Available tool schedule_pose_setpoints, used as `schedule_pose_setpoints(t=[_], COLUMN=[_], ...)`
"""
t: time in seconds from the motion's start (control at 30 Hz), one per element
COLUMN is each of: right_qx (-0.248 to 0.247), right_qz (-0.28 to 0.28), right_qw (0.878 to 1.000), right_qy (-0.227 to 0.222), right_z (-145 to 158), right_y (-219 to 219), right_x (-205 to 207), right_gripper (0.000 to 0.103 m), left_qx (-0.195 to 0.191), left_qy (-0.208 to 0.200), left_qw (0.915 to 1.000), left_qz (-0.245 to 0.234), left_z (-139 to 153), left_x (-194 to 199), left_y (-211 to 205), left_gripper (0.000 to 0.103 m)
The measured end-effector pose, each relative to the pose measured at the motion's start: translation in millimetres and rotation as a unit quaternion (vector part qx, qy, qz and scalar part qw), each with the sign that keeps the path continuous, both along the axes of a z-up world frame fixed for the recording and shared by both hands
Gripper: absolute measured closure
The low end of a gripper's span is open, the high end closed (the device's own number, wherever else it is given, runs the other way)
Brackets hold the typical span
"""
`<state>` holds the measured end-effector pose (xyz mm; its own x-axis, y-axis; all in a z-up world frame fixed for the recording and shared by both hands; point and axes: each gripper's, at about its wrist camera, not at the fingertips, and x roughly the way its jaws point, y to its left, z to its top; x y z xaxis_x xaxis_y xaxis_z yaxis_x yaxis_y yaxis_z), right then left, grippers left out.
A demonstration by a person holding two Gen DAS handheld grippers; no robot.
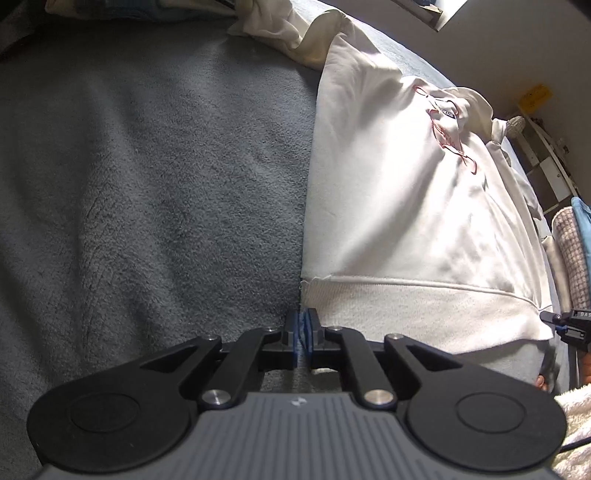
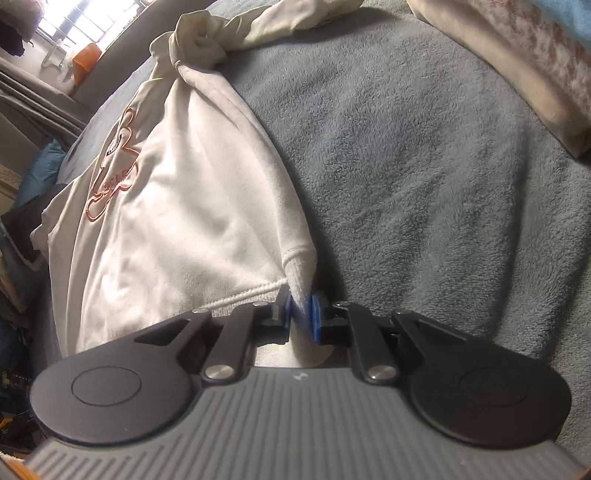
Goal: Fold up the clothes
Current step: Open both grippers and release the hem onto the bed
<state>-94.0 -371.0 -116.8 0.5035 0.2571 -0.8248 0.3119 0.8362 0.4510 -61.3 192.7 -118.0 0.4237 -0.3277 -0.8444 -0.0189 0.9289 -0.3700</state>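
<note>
A white hoodie [image 1: 406,192] with a pink outline print lies flat on the grey fleece blanket [image 1: 147,184], its ribbed hem toward me. My left gripper [image 1: 303,328] sits just below the hem's left corner. Its blue pads stand a narrow slit apart, and I see no cloth between them. In the right wrist view the hoodie [image 2: 166,221] stretches away to the left. My right gripper [image 2: 300,314] is shut on the hem's right corner, which rises in a peak into the pads. A black part of the right gripper [image 1: 570,326] shows at the left wrist view's right edge.
A crumpled cream garment [image 1: 280,26] lies beyond the hoodie's top. A stack of folded fabrics [image 2: 517,66], checked and blue, rests on the blanket [image 2: 424,184] to the right. White shelving [image 1: 550,158] stands past the bed, and a fluffy white cloth [image 1: 576,424] sits near my right side.
</note>
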Motion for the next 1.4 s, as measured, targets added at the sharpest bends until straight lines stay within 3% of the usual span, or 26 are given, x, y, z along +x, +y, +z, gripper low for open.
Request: schedule_pose_setpoints(t=[0.07,0.17,0.27,0.33,0.4,0.57,0.63,0.7,0.73,0.77,0.83,0.97,1.07,1.13,1.2,1.27,1.33,1.4], right_qx=[-0.025,-0.089,-0.116,-0.127,-0.147,-0.201,-0.217,-0.246,-0.258,-0.259,-0.239,-0.183,-0.146,-0.135,-0.131,-0.13,-0.128,-0.126], right_qz=[-0.007,0.021,0.159,0.281,0.401,0.585,0.617,0.626,0.627,0.623,0.608,0.563,0.53,0.515,0.504,0.496,0.493,0.492], right_qw=[1.0,0.995,0.972,0.939,0.888,0.762,0.732,0.715,0.711,0.715,0.733,0.782,0.813,0.825,0.833,0.839,0.842,0.843], right_qy=[-0.005,-0.05,-0.127,-0.151,-0.17,-0.19,-0.193,-0.189,-0.187,-0.187,-0.188,-0.193,-0.19,-0.188,-0.186,-0.182,-0.179,-0.178], right_z=[12.5,39.5,61.8,62.1,59.2,41.2,34.2,26.2,23.2,23.3,28.7,43.2,47.2,46.1,44.3,40.5,38.0,36.5], right_y=[-4.3,1.2,36.8,74.5,115.0,188.5,201.7,207.6,208.9,207.5,202.2,184.3,173.0,168.1,166.1,166.6,167.5,169.0], right_x=[-5.9,-15.8,-19.4,-17.8,-17.8,-25.9,-27.3,-26.5,-25.0,-22.9,-15.8,-3.5,6.0,12.1,16.1,20.1,23.1,25.0], right_gripper=[0.079,0.077,0.073,0.07,0.07,0.07,0.07,0.073,0.082,0.094,0.098,0.1,0.1,0.1,0.101,0.101,0.101,0.101], left_qx=[0.04,0.091,0.097,0.088,0.077,0.095,0.11,0.116,0.116,0.113,0.093,0.041,0.019,0.014,0.007,-0.011,-0.022,-0.004], left_qy=[-0.017,-0.068,-0.123,-0.141,-0.156,-0.197,-0.2,-0.2,-0.199,-0.198,-0.19,-0.167,-0.149,-0.141,-0.137,-0.134,-0.134,-0.144], left_qw=[0.999,0.9933,0.9825,0.9702,0.951,0.8805,0.8644,0.8608,0.8625,0.8673,0.882,0.9155,0.9309,0.9343,0.9371,0.9385,0.9365,0.9281], left_qz=[-0.001,-0.023,-0.101,-0.177,-0.256,-0.421,-0.448,-0.453,-0.45,-0.443,-0.421,-0.364,-0.333,-0.327,-0.321,-0.318,-0.323,-0.343], left_z=[10.7,30.4,44.0,45.6,41.9,24.3,13.7,6.9,4.2,3.9,6.7,13.8,13.7,12.9,13.2,14.3,16.4,16.7], left_x=[-5.7,-15.3,-11.8,-4.5,-2.9,-22.3,-36.5,-43.5,-43.9,-45.4,-41.9,-17.4,-7.0,-3.5,-1.6,-1.8,-4.8,-10.9], left_y=[3.4,2.7,-24.3,-55.0,-86.6,-148.1,-154.3,-156.4,-156.3,-154.0,-145.9,-132.5,-121.8,-119.2,-119.7,-122.0,-127.1,-138.5], left_gripper=[0.081,0.072,0.064,0.063,0.063,0.063,0.063,0.066,0.075,0.087,0.095,0.099,0.099,0.097,0.085,0.057,0.047,0.046])
